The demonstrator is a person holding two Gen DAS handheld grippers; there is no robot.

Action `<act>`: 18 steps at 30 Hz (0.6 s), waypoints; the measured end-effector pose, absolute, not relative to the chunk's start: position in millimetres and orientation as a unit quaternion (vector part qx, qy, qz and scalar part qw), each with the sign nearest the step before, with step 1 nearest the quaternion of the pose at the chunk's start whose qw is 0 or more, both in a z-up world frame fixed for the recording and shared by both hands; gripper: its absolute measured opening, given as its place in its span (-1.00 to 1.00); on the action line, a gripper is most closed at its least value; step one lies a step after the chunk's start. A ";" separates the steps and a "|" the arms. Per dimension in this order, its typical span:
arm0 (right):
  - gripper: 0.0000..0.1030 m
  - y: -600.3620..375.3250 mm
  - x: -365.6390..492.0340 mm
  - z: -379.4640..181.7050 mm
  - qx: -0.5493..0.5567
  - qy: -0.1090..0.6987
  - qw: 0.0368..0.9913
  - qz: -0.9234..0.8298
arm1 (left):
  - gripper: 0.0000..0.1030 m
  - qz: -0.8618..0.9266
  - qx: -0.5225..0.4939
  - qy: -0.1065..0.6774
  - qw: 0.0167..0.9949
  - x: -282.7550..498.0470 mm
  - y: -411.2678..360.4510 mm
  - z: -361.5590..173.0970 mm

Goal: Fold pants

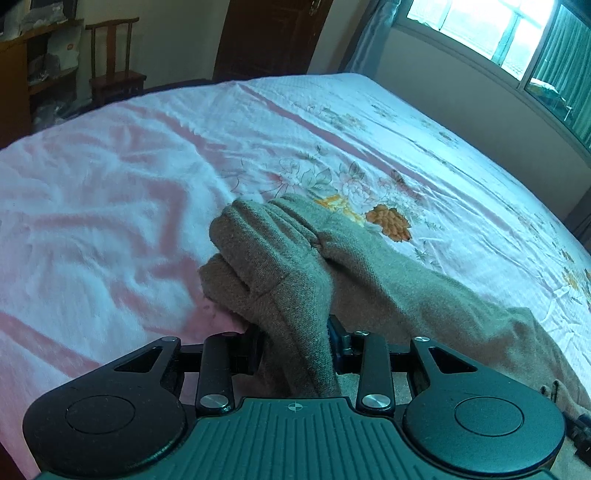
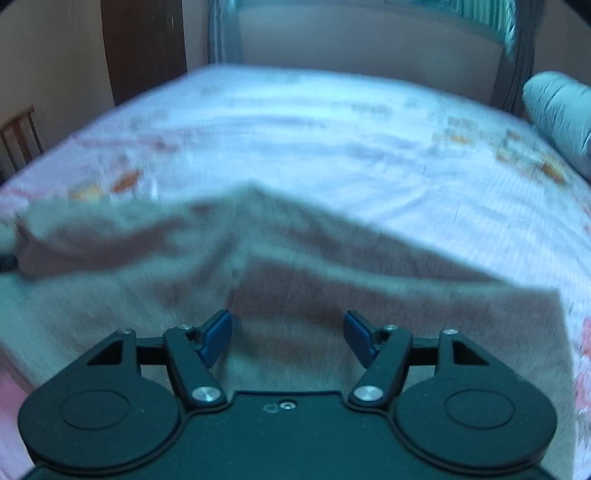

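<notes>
Pants (image 1: 280, 266) mid-bed (image 1: 110, 184); far edge free

The right wrist view is smeared by motion blur: the pants (image 2: 332, 280) show only as a soft grey-brown sheet, its folds and edges unclear, and the sheet (image 2: 295, 129) print is a streaky smudge. A pillow (image 2: 561, 114) is cut by the right edge. In the left wrist view, cloth bunched between the left gripper (image 1: 295, 343) covers its 2 fingertips, and the pants (image 1: 406, 280) run off the lower right edge. The window (image 1: 517, 29) is cut by the top edge.
</notes>
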State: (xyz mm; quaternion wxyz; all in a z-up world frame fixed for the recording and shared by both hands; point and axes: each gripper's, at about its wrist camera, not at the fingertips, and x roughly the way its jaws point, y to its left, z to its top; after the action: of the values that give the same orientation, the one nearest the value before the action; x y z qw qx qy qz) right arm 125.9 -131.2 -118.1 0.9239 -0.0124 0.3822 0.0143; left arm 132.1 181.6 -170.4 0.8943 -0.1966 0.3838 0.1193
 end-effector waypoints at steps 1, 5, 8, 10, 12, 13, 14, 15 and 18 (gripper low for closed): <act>0.17 -131.4 126.0 -115.1 -0.015 0.371 0.928 0.007 | -0.32 0.121 -0.206 0.386 0.891 131.8 183.6 -172.7; 0.21 -132.2 143.6 -133.1 -0.015 0.406 0.914 0.008 | -0.35 0.118 -0.207 0.367 0.899 124.7 180.8 -167.2; 0.21 -132.4 145.7 -135.5 -0.017 0.410 0.912 0.009 | -0.37 0.112 -0.186 0.346 0.913 122.3 171.4 -157.0; 0.21 -133.4 144.9 -135.7 -0.016 0.410 0.912 0.011 | -0.39 0.105 -0.172 0.333 0.921 122.0 164.2 -150.9; 0.21 -133.7 143.7 -135.2 -0.014 0.408 0.913 0.012 | -0.39 0.099 -0.158 0.321 0.928 121.4 157.6 -144.7; 0.21 -133.4 142.9 -134.6 -0.014 0.407 0.913 0.012 | -0.41 0.096 -0.154 0.316 0.931 121.0 155.1 -141.0; 0.18 -133.9 141.4 -133.6 -0.012 0.405 0.914 0.012 | -0.42 0.092 -0.153 0.312 0.933 120.2 152.9 -138.2; 0.17 -133.4 140.0 -131.8 -0.009 0.400 0.917 0.011 | -0.42 0.089 -0.151 0.305 0.936 119.0 150.8 -134.8; 0.17 -136.2 126.3 -123.7 0.003 0.378 0.926 0.015 | -0.42 0.076 -0.134 0.288 0.945 115.6 142.3 -125.0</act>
State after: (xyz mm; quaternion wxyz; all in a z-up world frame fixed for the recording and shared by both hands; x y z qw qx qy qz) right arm 126.3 -136.2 -123.7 0.9258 0.0028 0.3776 0.0151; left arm 115.6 142.3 -125.0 0.9451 -0.1342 0.2882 0.0762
